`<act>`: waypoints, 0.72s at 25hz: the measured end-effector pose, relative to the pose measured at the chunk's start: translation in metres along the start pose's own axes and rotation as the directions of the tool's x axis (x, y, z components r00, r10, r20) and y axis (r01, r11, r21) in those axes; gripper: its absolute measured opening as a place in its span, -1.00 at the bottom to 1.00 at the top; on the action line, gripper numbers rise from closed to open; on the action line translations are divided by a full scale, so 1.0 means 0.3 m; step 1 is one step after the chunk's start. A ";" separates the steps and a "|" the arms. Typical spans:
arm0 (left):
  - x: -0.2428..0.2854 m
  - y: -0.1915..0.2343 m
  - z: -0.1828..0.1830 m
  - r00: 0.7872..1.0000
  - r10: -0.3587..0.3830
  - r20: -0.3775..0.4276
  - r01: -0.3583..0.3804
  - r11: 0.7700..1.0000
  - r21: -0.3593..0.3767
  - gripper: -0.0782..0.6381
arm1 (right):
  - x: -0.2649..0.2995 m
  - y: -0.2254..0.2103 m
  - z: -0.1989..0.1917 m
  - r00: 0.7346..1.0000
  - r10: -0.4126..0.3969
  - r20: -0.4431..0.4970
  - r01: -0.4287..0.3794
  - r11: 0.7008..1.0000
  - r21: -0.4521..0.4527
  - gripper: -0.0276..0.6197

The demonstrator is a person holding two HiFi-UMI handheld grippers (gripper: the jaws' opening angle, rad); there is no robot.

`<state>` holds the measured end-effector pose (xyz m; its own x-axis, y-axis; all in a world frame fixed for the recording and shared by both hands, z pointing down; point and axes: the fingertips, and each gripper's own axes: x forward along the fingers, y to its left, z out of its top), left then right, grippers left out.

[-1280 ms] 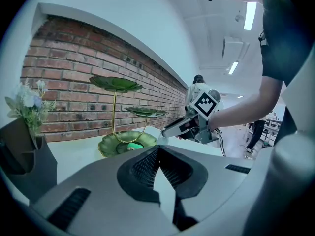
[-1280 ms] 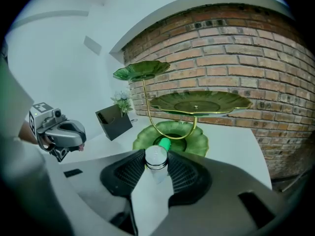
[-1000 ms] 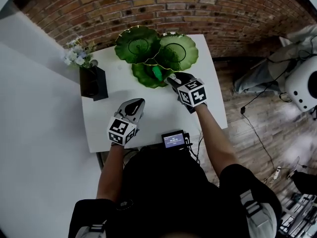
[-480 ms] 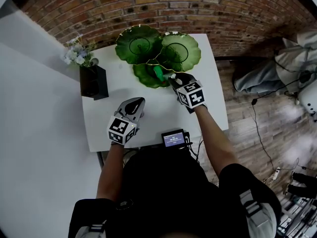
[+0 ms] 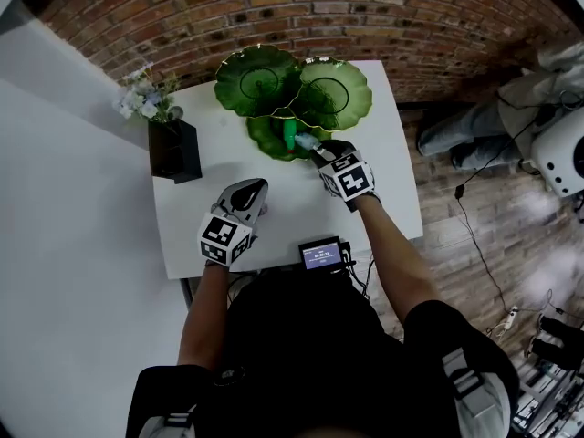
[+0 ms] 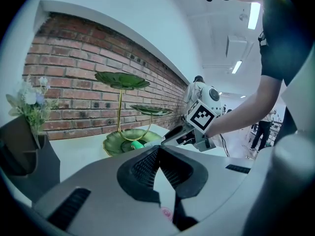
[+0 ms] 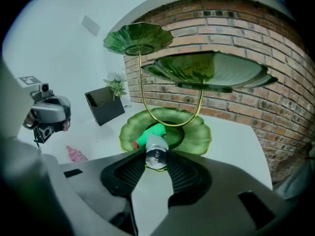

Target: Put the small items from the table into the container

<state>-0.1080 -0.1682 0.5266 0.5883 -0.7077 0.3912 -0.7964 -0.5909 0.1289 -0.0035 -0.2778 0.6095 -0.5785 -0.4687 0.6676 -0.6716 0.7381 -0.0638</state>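
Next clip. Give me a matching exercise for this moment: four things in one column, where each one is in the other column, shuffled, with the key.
Things
1. silver tube
2. green item
3. pink item
4. black flower holder

Places
A. on the table beside the left gripper
B. lying in the lowest leaf dish
C. at the table's left edge in the head view
D. between the jaws of the right gripper

Pairs: 1-D, 2-B, 3-A, 4-C
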 end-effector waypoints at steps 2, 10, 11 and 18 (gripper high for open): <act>-0.007 0.003 -0.005 1.000 0.002 0.000 -0.002 1.000 0.000 -0.76 | 0.008 0.009 -0.006 1.000 0.006 -0.012 -0.006 1.000 -0.001 -0.45; -0.041 0.000 -0.012 1.000 0.012 0.002 -0.012 1.000 -0.001 -0.76 | 0.005 0.054 -0.019 0.998 0.049 -0.035 -0.049 0.999 -0.011 -0.44; -0.045 0.000 -0.014 1.000 0.012 0.004 -0.012 1.000 0.001 -0.76 | 0.004 0.060 -0.019 0.998 0.051 -0.034 -0.052 0.999 -0.013 -0.43; -0.067 -0.026 -0.013 1.000 0.005 0.016 -0.005 1.000 0.007 -0.76 | -0.035 0.080 -0.022 0.999 0.043 -0.018 -0.043 0.999 -0.008 -0.37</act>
<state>-0.1141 -0.1479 0.5213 0.5869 -0.7165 0.3770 -0.7981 -0.5903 0.1206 -0.0106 -0.2519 0.6059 -0.5987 -0.4277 0.6772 -0.6423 0.7615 -0.0869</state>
